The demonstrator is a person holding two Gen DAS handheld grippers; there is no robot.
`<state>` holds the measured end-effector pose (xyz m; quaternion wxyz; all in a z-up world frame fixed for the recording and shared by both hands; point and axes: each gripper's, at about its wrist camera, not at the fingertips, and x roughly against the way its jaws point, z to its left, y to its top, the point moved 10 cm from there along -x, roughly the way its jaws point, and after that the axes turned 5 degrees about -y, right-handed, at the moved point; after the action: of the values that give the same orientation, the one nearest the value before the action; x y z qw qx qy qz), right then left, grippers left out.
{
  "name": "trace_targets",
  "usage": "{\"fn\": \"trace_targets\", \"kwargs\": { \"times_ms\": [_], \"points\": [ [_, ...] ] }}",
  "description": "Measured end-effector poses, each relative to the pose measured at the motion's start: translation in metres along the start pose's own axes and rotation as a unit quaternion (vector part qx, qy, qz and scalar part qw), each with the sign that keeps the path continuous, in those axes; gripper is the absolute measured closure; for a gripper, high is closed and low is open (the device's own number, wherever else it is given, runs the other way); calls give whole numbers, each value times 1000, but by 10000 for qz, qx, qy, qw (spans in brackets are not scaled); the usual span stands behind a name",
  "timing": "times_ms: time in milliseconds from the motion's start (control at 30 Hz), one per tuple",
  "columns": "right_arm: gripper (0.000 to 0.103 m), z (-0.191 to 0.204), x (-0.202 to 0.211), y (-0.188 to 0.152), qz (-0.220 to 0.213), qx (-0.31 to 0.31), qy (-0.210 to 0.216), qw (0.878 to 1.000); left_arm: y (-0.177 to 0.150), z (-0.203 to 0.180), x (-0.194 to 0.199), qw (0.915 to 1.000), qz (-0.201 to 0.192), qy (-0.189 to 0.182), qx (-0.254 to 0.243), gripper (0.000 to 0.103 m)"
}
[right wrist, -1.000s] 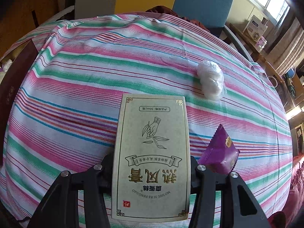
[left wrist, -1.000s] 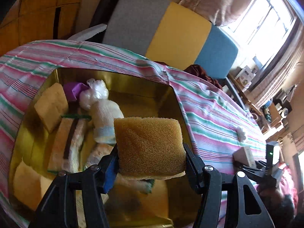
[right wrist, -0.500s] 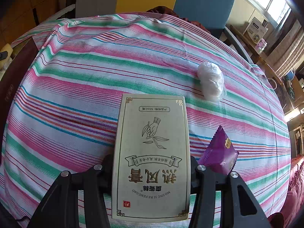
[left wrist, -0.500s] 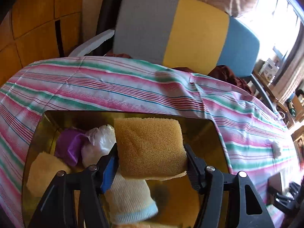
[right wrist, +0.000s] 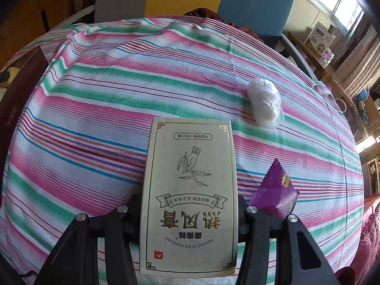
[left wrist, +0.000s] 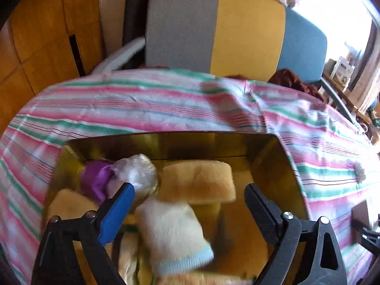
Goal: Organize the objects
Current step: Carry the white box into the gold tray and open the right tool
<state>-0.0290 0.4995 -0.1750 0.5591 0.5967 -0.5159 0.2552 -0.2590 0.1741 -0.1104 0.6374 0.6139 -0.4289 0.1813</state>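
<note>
My left gripper (left wrist: 190, 210) is open and empty above a gold-lined box (left wrist: 268, 152). A yellow sponge (left wrist: 198, 181) lies in the box by its far wall, free of the fingers. Also in the box are a white sock with a blue cuff (left wrist: 174, 234), a clear plastic bag (left wrist: 137, 172), a purple packet (left wrist: 95, 180) and another sponge (left wrist: 68, 207). My right gripper (right wrist: 190, 213) is shut on a cream carton with Chinese print (right wrist: 190, 190), held over the striped cloth (right wrist: 106, 109).
A clear wrapped white bundle (right wrist: 263, 103) and a purple packet (right wrist: 275, 193) lie on the cloth to the right of the carton. The dark outer side of the box (right wrist: 19, 95) stands at the left. A grey, yellow and blue sofa (left wrist: 213, 30) stands behind the table.
My left gripper has opened and let the yellow sponge drop into the box. The right gripper and its carton have stayed nearly still.
</note>
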Motion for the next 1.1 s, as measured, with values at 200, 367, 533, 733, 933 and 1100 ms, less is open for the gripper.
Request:
{"fn": "trace_targets", "kwargs": {
  "times_ms": [200,367,533,733,933,1100],
  "points": [
    [50,0,1,-1,-2,-44,5,10000,-20,-19,68,9963,-760,-38,-407,0],
    [50,-1,2,-1,18,-112,16,9999,-50,-26,97,9950,-901,-128,-404,0],
    [50,-2,3,-1,43,-173,61,9998,-69,-22,114,9952,-906,-78,-352,0],
    [50,-4,3,-2,105,-352,209,9991,-88,-17,120,9956,-806,19,-467,0],
    [51,-4,5,-2,31,-335,114,9994,-102,-6,121,9970,-707,12,-320,0],
    [51,-4,6,-2,68,-401,66,9992,-102,0,126,9966,-776,22,-273,0]
  ]
}}
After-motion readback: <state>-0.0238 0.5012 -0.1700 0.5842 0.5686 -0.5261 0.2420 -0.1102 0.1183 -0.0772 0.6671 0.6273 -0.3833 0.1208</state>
